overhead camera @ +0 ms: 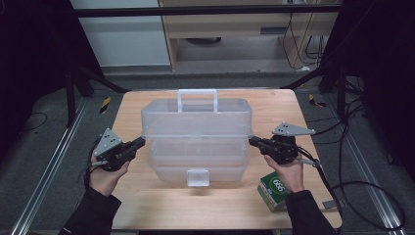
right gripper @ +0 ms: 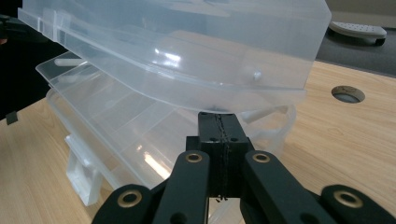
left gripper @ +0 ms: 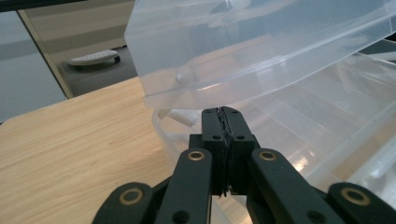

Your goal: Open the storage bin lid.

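Both grippers are propping the raised top tier of a clear box (overhead camera: 196,134) from its two ends.

The left gripper (overhead camera: 142,141) and right gripper (overhead camera: 252,141) are each coming in level at opposite ends of the box, jaws pressed together and pinching nothing; in both gripper views the closed tips are sitting just under the rim of the upper section, which suggests they are serving as wedges to lift it evenly instead of gripping the thin plastic. The box is standing mid-worktop (overhead camera: 147,205), its front latch (overhead camera: 197,177) facing the person and its handle (overhead camera: 197,98) upright at the back. It is translucent, stepped in tiers, and apparently empty, with the top tier (left gripper: 261,51) tilting clear of the tray (right gripper: 140,135) beneath. A green carton (overhead camera: 274,190) is lying near the right hand (overhead camera: 288,174), apart from the box.
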The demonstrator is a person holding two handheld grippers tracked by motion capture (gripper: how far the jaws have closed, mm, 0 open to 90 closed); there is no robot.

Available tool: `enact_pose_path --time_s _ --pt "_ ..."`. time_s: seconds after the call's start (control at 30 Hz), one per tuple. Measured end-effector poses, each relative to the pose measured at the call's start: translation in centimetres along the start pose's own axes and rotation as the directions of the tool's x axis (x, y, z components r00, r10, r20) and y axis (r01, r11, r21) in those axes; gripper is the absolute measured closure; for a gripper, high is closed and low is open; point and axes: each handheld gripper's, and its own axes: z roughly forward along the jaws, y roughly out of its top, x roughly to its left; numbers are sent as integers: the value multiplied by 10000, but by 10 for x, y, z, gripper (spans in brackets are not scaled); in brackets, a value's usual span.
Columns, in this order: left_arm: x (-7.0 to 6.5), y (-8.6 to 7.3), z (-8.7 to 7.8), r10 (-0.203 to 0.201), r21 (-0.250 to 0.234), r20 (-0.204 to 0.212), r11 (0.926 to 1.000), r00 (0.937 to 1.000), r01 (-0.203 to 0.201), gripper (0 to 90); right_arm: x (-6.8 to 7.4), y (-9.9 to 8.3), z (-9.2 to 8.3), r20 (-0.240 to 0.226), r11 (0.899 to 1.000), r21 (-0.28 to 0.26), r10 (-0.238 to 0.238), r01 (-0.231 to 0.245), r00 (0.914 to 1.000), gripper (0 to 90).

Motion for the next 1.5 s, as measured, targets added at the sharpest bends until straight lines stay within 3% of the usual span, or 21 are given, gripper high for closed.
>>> enact_pose_path --time_s 0.43,0.67,0.87,1.27,1.5 --pt "0 -5 4 -78 -49 -240 10000 9997 77 844 0 1 0 -66 10000 -63 -5 4 10000 900" --pt "2 -7 5 -38 -2 -761 10000 9971 38 654 1 0 2 -86 10000 14 -37 37 10000 900" --pt "1 -9 11 90 -59 -800 9999 9968 -95 540 1 0 2 -83 10000 33 -41 41 10000 900" --pt "2 3 22 409 -367 -610 9984 9973 -432 517 1 1 2 -64 10000 37 -70 70 10000 900" --pt "2 4 25 334 -540 -620 9979 9975 -368 573 1 1 2 -57 9999 44 -98 98 9999 900"
